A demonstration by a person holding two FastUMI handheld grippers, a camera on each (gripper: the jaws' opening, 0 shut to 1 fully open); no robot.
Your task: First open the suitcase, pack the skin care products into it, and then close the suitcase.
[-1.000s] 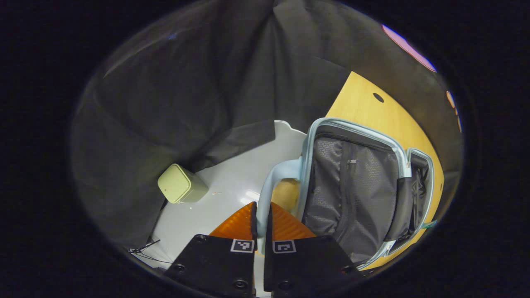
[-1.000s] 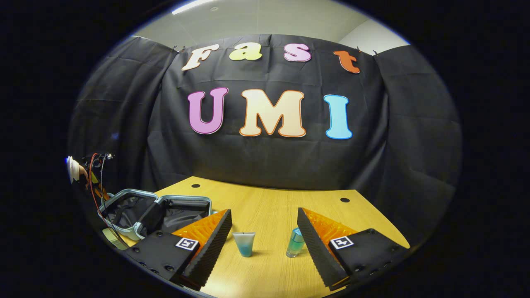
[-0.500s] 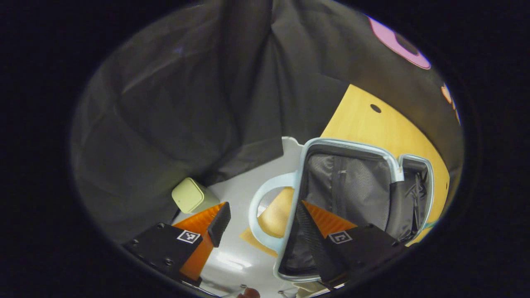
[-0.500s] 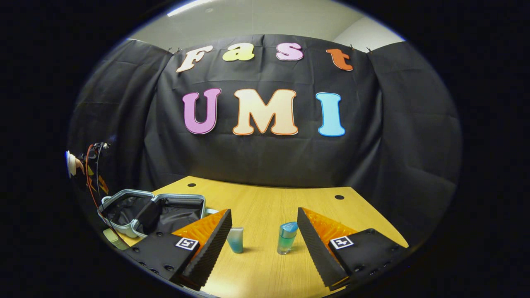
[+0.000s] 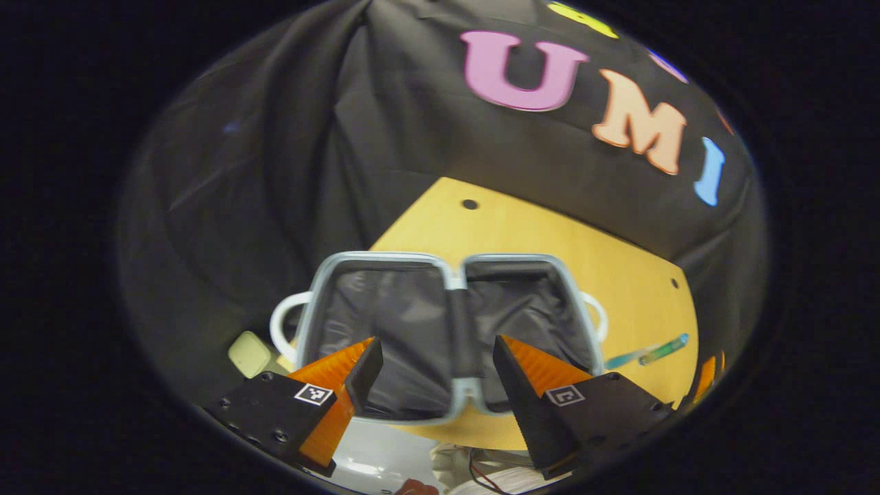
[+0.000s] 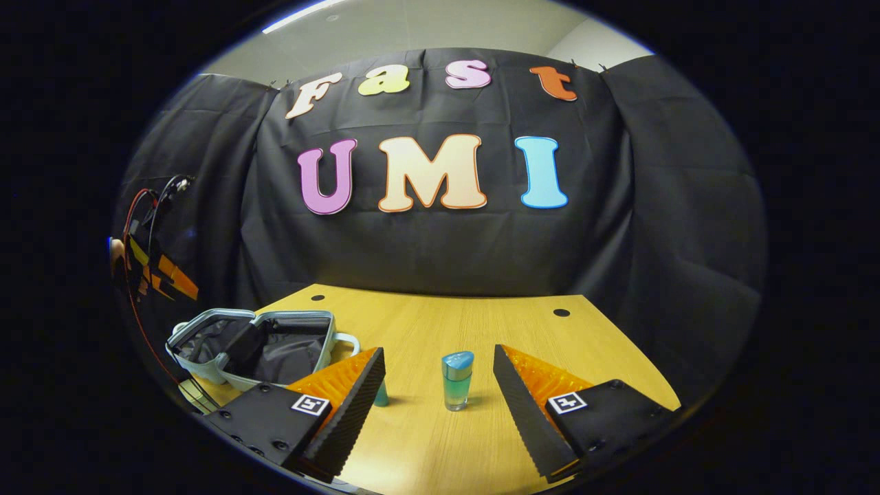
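Your left tool point(image 5: 430, 368) hangs above the near edge of the counter point(image 5: 522, 227) with its fingers spread wide and nothing between them. Ahead of it lies the suitcase point(image 5: 450, 330) — opened flat, both halves showing their dark lining, a pale handle loop at each outer side. It sits at the counter's near left corner, one loop reaching past the edge. A small pale green bin point(image 5: 249, 353) stands on the floor below that corner.

Your right tool point(image 6: 438, 385) is low over the counter point(image 6: 481, 323), fingers also parted and empty. A blue-capped bottle point(image 6: 456, 380) stands upright just ahead, between the two fingers in line of sight but touching neither. A second teal item point(image 6: 380, 394) peeks out beside the tool's left finger point(image 6: 340, 399), mostly hidden, so you cannot tell what it is. In the right gripper view the open suitcase point(image 6: 258, 344) rests well off to the left, and your other tool point(image 6: 155, 271), with red cables, hangs above it at the far left edge.
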